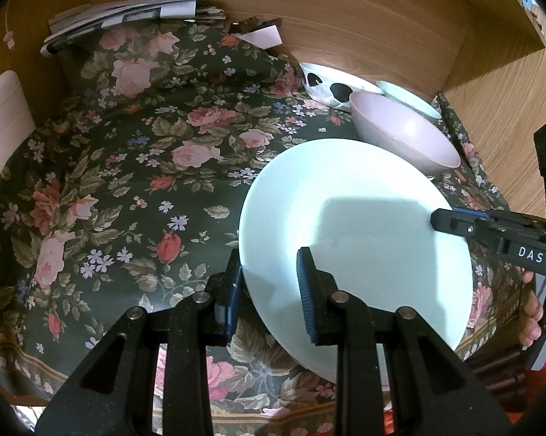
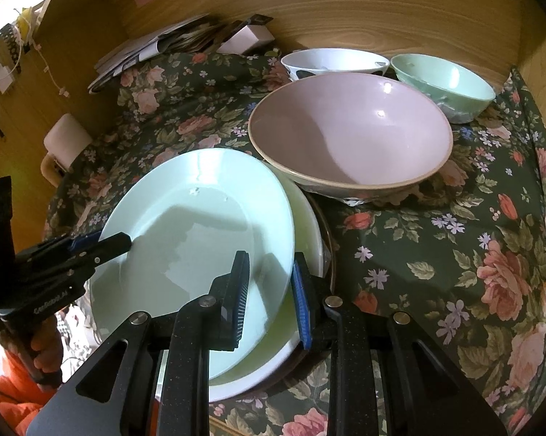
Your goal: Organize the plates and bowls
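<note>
While both tongs pinch the pale green plate [image 1: 353, 232] | left tongs [image 1: 269, 290], right tongs [image 2: 269, 298] nearly shut on opposite rims | above lower plate [image 2: 305, 225], pink bowl [image 2: 349, 134] just beyond | risk: uneven lowering tips it, clipping bowl

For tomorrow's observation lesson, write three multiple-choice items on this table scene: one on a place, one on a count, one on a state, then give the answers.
1. Where does the pink bowl stand?
A. behind the plate, in front of two smaller bowls
B. on the papers
C. upside down on the plate

2. How many bowls are on the cloth?
A. one
B. three
C. five

3. How is the top plate held?
A. untouched
B. by one gripper
C. by both grippers at opposite rims

Answers
1 A: the pink bowl sits past the pale green plate, before the spotted bowl and the green bowl.
2 B: those three show.
3 C: the right gripper and the left gripper each clamp its rim.
</note>
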Motion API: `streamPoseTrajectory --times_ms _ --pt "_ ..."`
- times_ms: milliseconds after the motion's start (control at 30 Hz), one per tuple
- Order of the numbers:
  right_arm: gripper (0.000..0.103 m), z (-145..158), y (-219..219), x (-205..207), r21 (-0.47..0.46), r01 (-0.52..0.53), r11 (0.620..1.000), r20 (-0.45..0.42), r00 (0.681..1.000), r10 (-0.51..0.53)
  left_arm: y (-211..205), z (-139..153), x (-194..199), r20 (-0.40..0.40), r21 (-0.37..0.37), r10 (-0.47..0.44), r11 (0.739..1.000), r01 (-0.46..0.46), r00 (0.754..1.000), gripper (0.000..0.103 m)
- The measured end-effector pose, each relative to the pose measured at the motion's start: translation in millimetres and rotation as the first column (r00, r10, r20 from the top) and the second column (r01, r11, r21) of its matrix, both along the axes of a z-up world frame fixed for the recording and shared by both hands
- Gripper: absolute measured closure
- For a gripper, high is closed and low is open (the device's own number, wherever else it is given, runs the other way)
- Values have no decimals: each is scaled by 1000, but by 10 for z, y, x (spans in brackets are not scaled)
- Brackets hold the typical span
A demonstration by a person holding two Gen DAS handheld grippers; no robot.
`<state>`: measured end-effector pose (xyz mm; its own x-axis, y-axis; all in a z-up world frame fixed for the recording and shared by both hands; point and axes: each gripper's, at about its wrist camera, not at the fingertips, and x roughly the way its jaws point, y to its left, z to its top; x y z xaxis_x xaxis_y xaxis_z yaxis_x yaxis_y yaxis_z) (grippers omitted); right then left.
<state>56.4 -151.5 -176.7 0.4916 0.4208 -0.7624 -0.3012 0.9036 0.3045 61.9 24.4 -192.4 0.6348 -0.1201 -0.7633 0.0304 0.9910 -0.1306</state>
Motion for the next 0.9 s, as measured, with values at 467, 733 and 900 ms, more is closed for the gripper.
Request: streamPoseTrajectory --times_ms 467,733,900 --pt "80 81 -55 -130 -49 30 998 46 999 -28 -20 73 -17 36 39 -27 999 26 999 66" --pt "63 250 -176 -128 -52 76 996 103 992 -70 -127 372 38 117 79 -59 996 50 991 45" --pt "49 424 -227 -91 -68 103 992 166 982 -91 -224 507 161 144 85 -80 994 69 986 41"
